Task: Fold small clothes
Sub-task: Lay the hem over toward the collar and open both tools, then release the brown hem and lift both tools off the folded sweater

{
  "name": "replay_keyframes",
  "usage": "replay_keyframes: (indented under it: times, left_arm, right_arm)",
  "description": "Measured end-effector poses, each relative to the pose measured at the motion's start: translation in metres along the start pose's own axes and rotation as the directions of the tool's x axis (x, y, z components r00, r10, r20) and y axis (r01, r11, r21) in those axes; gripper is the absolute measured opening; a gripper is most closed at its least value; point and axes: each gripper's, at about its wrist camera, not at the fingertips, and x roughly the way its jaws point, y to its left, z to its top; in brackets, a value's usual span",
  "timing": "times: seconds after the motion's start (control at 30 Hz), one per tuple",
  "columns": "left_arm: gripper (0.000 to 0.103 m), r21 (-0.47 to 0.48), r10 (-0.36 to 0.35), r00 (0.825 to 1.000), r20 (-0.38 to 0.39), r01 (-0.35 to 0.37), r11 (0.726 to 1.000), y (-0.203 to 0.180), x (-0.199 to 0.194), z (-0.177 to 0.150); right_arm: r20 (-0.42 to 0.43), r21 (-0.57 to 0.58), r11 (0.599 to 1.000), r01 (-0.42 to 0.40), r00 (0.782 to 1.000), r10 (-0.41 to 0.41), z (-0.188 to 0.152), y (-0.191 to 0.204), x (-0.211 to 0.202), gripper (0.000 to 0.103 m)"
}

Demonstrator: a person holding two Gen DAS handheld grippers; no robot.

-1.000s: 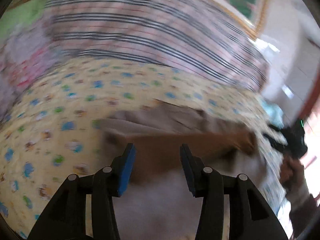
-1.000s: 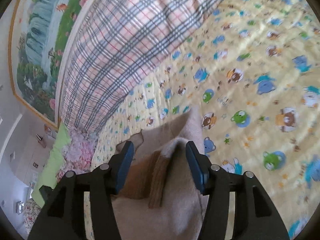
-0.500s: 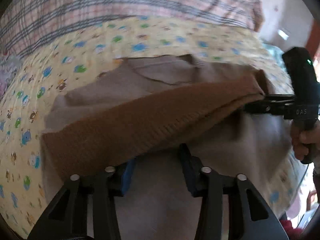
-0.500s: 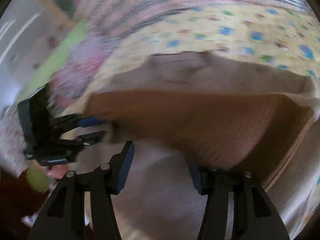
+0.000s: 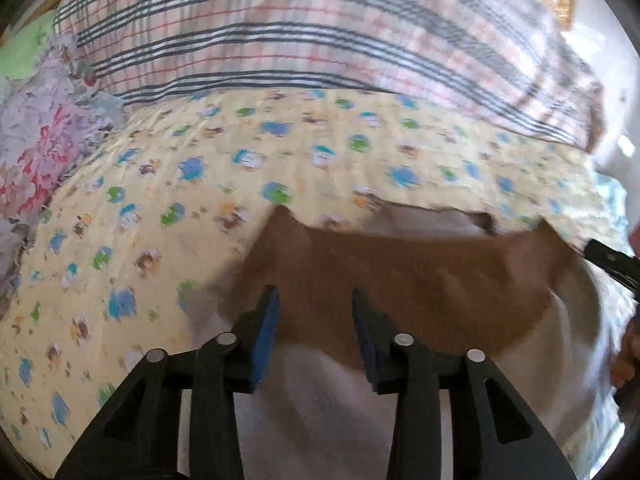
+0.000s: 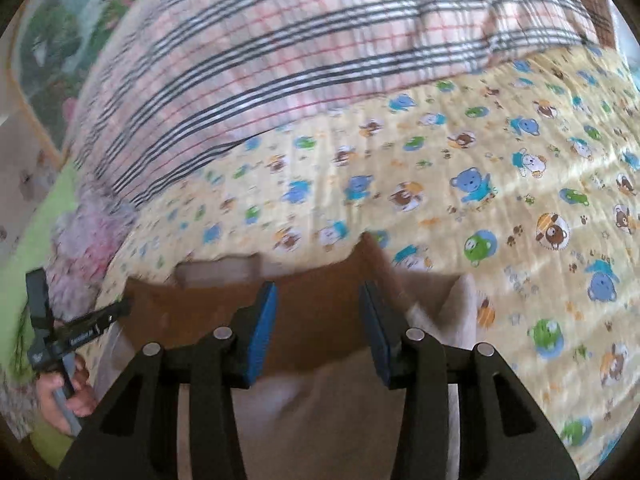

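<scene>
Left gripper (image 5: pixel 314 312) black, blue pads, silver screws, right gripper (image 6: pixel 318 306) alike, white lettering on one arm

White lettering visible on the black finger of the left gripper (image 6: pixel 120 308), seen from the right wrist camera, but too blurred and small to read. Also a small pale mark on the black finger of the right gripper (image 5: pixel 588 246) in the left wrist view, not legible. No other text, label, brand or number readable anywhere.
</scene>
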Motion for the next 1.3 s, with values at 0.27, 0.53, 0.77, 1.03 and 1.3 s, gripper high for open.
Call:
replay_keyframes:
  times: [0.27,0.53,0.77,1.03,1.3]
  left_arm:
    - [0.060,0.215,-0.119,0.993,-0.017,0.120,0.969,-0.055,-0.020,-0.019]
    - [0.078,0.200,-0.093,0.988,-0.124,0.116,0.973,-0.060,0.033,0.013]
    - [0.062,0.232,-0.017,0.989,-0.147,0.052,0.971,-0.064,0.071,0.002]
    - [0.003,0.230,0.006,0.998,-0.065,0.009,0.973,-0.066,0.063,0.017]
    - [0.005,0.136,0.027,0.996,-0.090,-0.014,0.991,-0.053,0.087,0.031]
  right_arm:
    - [-0.133,-0.154,0.978,-0.144,0.983,0.124,-0.025,0.061,0.023,0.057]
    - [-0.247,-0.240,0.964,-0.110,0.968,0.049,-0.024,0.087,0.072,0.067]
    - [-0.287,-0.304,0.950,-0.067,0.958,-0.024,-0.033,0.085,0.105,0.052]
    - [-0.222,-0.304,0.949,-0.083,0.975,0.014,-0.024,0.089,0.094,0.005]
    - [-0.184,-0.218,0.975,-0.044,0.983,0.003,-0.004,0.082,0.110,0.004]
